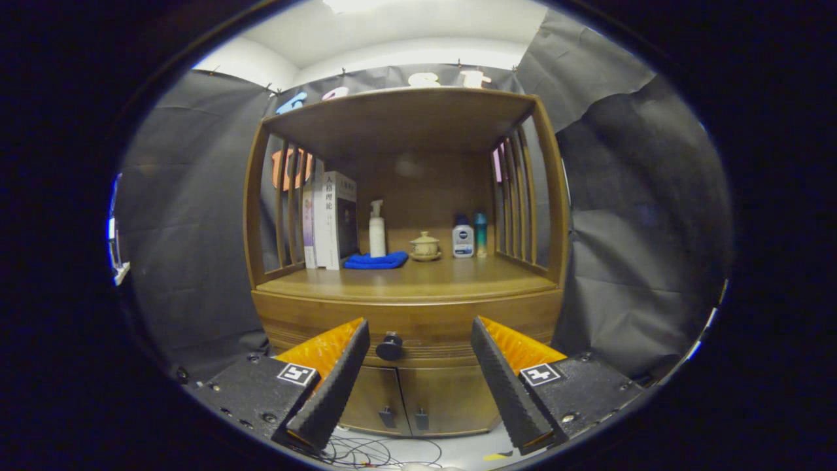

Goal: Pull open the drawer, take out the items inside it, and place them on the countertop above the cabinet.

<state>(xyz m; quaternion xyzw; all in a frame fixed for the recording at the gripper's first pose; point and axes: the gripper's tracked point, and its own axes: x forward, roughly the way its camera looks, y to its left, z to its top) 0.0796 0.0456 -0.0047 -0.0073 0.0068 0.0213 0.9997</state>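
A wooden cabinet stands ahead of me with its drawer (444, 330) closed. The drawer's round dark knob (390, 346) lies just ahead of my fingers, nearer the left one. My gripper (418, 340) is open, nothing between its fingers. The countertop (418, 281) above the drawer is bare wood in front. What is inside the drawer is hidden.
At the back of the countertop stand books (330, 219), a white pump bottle (377, 237) on a folded blue cloth (376, 261), a small lidded cup (425, 246) and two bottles (469, 235). Slatted sides and a top shelf (405, 114) enclose it. Two lower doors (418, 399) sit below; cables (373, 451) lie on the floor.
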